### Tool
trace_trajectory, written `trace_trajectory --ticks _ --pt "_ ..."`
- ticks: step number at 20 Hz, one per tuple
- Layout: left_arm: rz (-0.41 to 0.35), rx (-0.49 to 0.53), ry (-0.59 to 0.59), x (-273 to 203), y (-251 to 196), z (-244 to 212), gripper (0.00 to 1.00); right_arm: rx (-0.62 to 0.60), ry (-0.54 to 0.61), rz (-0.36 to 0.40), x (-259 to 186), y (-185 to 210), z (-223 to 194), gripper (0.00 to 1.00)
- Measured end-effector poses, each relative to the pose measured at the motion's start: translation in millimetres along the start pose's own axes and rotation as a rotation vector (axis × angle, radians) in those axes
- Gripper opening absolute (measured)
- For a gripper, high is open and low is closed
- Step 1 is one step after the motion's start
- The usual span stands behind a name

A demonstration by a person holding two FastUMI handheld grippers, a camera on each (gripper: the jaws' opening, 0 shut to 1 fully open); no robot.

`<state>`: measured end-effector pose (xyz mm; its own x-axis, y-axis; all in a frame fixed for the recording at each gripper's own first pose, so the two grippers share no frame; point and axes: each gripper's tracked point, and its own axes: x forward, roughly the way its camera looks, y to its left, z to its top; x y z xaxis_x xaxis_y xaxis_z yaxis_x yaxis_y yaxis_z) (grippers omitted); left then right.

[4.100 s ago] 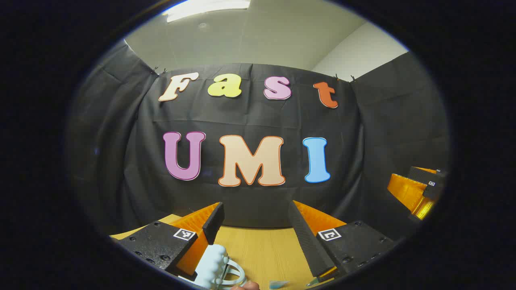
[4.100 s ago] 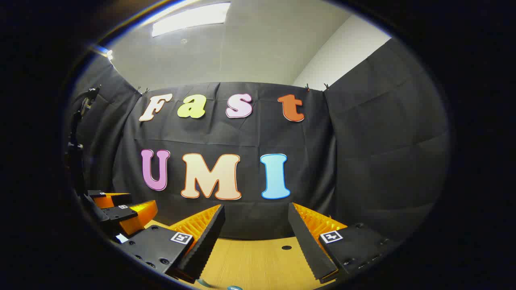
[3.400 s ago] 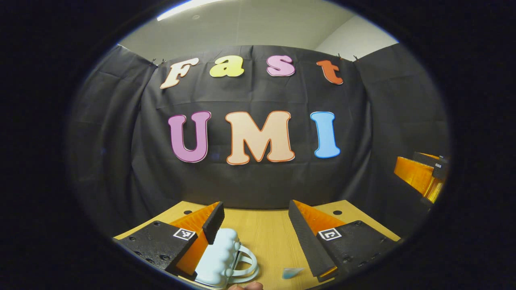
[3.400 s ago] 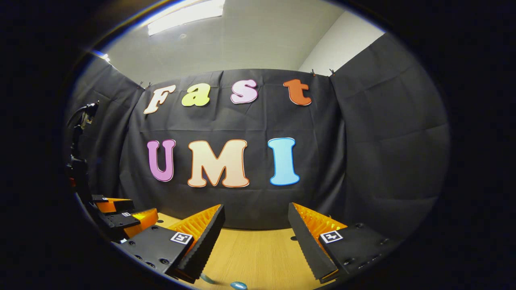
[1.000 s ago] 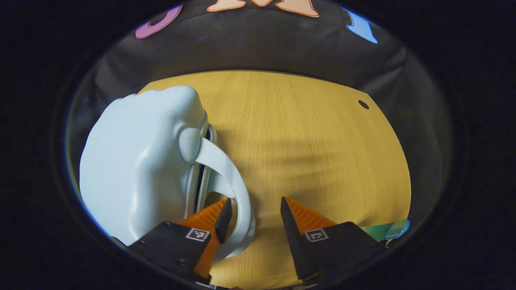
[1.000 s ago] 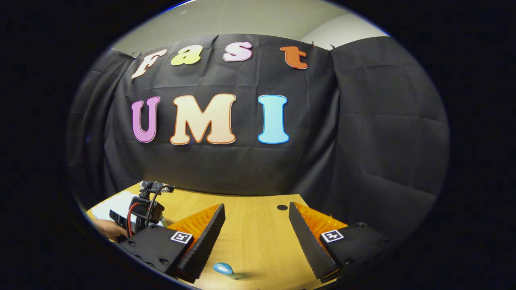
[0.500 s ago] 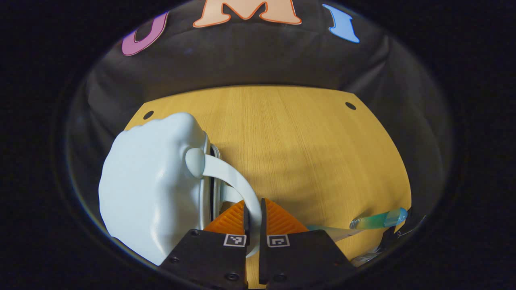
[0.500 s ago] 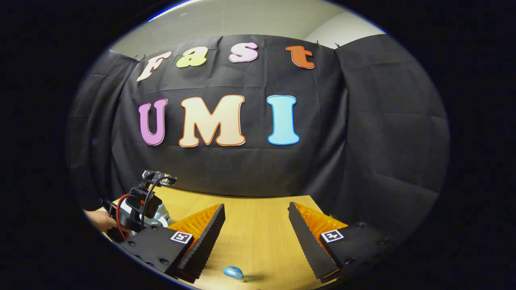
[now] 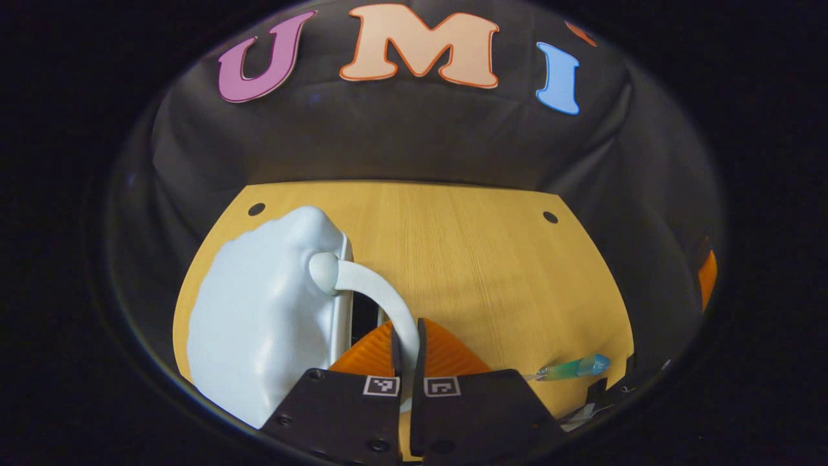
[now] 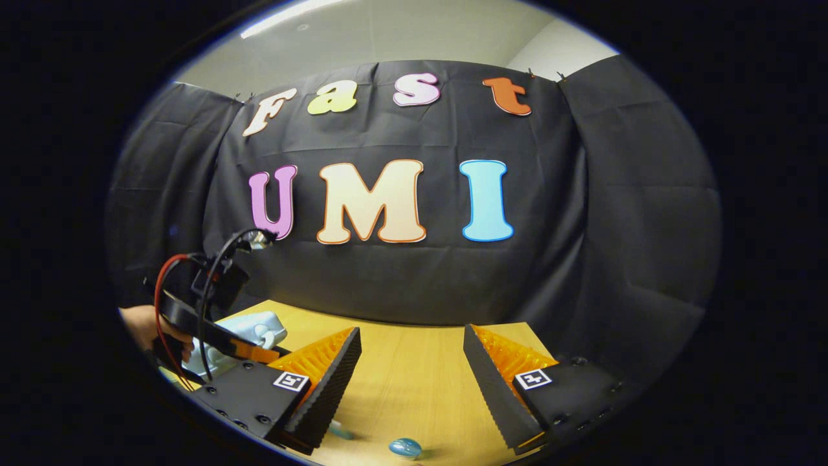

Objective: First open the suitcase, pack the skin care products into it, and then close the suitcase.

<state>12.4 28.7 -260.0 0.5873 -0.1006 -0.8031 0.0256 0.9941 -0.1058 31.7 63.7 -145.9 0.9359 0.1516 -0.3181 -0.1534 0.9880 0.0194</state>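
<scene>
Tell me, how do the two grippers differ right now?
The left gripper has its fingers pressed together on the suitcase handle; the right gripper has its fingers spread wide with nothing between them. The left gripper is down at the pale blue suitcase; the right gripper hangs over bare table, above a small blue-capped item. Both are the same two-finger build with square markers.

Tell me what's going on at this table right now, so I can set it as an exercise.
A person is working with two handheld grippers. The left gripper has its jaws shut on the handle of a pale blue suitcase lying on the wooden table; a dark gap shows along its edge. The right gripper hovers open over the table. A small greenish-blue tube lies unpacked nearby.
</scene>
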Motion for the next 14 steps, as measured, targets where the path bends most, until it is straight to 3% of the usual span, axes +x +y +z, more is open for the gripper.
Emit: trace_trajectory --ticks 7,10,14 --pt "0.051 -0.052 -0.166 -63 67 63 0.0 0.021 -0.008 0.041 3 23 1 0.99" --pt "0.088 -0.05 -0.197 -80 96 73 0.0 0.035 -0.003 0.049 6 35 -1 0.99" --pt "0.075 -0.051 -0.22 -93 125 82 0.0 0.04 -0.006 0.042 11 56 1 0.99"
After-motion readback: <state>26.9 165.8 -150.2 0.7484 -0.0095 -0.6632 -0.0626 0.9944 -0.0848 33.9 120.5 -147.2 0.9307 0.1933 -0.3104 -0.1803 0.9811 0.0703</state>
